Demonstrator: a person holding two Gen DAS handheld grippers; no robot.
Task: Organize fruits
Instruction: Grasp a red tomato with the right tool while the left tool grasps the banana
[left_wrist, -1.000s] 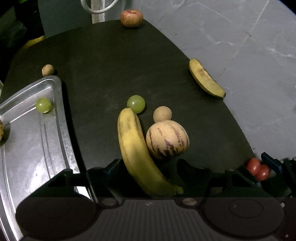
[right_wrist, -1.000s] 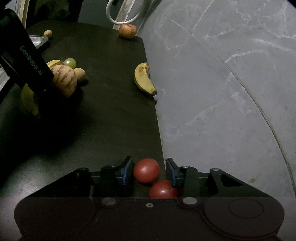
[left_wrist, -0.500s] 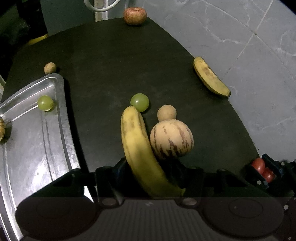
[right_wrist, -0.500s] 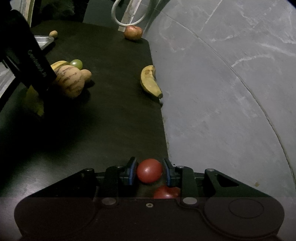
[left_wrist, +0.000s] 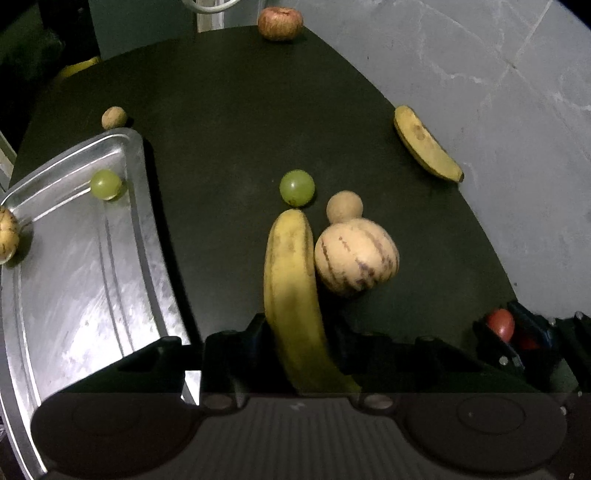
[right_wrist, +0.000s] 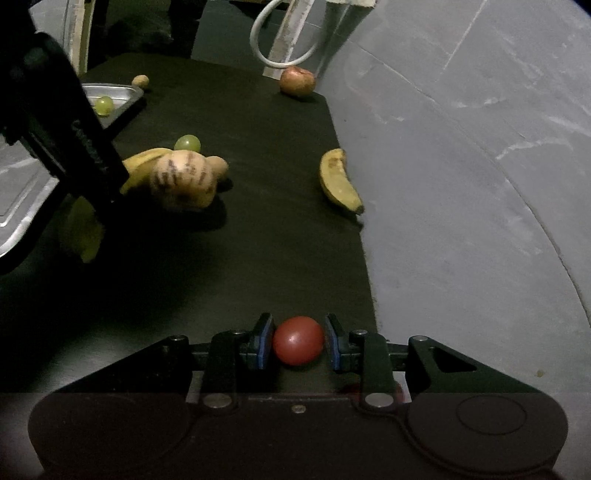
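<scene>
A long yellow banana (left_wrist: 291, 280) lies on the dark table (left_wrist: 229, 110), its near end between the fingers of my left gripper (left_wrist: 297, 332). The jaws are closing and both pads touch its sides. A striped pale melon-like fruit (left_wrist: 356, 256) rests against the banana's right side. My right gripper (right_wrist: 298, 341) is shut on a red cherry tomato (right_wrist: 298, 339) near the table's right edge. A second red tomato (left_wrist: 526, 341) shows only in part behind it. The silver tray (left_wrist: 74, 277) lies at the left.
A green grape (left_wrist: 296, 187) and a small tan round fruit (left_wrist: 344, 206) sit just beyond the banana. A second banana (left_wrist: 424, 144) lies at the right edge, an apple (left_wrist: 279, 23) at the far end. The tray holds a grape (left_wrist: 106, 184) and a striped fruit (left_wrist: 7, 236).
The left jaws have drawn in from wide apart onto the banana. The right jaws have shut on the upper tomato, and the lower tomato has slipped almost out of the right wrist view.
</scene>
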